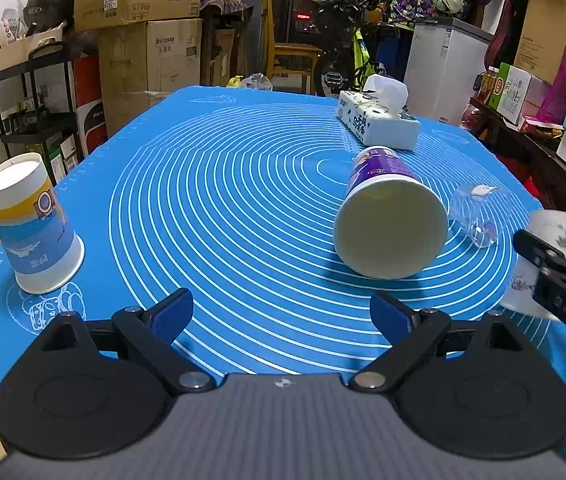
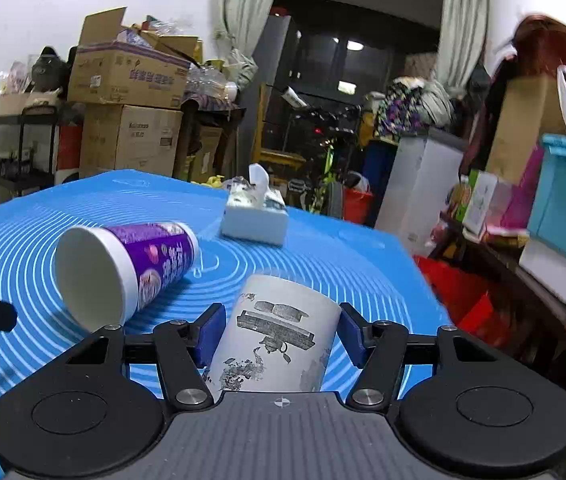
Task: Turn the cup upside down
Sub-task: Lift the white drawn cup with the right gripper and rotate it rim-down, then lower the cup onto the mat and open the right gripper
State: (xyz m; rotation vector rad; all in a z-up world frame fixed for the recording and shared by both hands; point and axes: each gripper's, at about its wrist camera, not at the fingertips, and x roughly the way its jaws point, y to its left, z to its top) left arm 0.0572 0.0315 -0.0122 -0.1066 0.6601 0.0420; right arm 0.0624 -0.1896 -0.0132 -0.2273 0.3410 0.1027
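Right hand-held gripper (image 2: 279, 332) clamps the tilted white printed cup (image 2: 279, 336) by its sides; left hand-held gripper (image 1: 281, 312) gapes wide, empty.

On the mat (image 1: 243, 184), a paper cup (image 1: 391, 216) lies on its side mid-surface, a tissue pack (image 1: 377, 118) behind it toward the far edge, an upside-down cup (image 1: 33, 224) near the left edge, a clear cup (image 1: 479, 216) just right.
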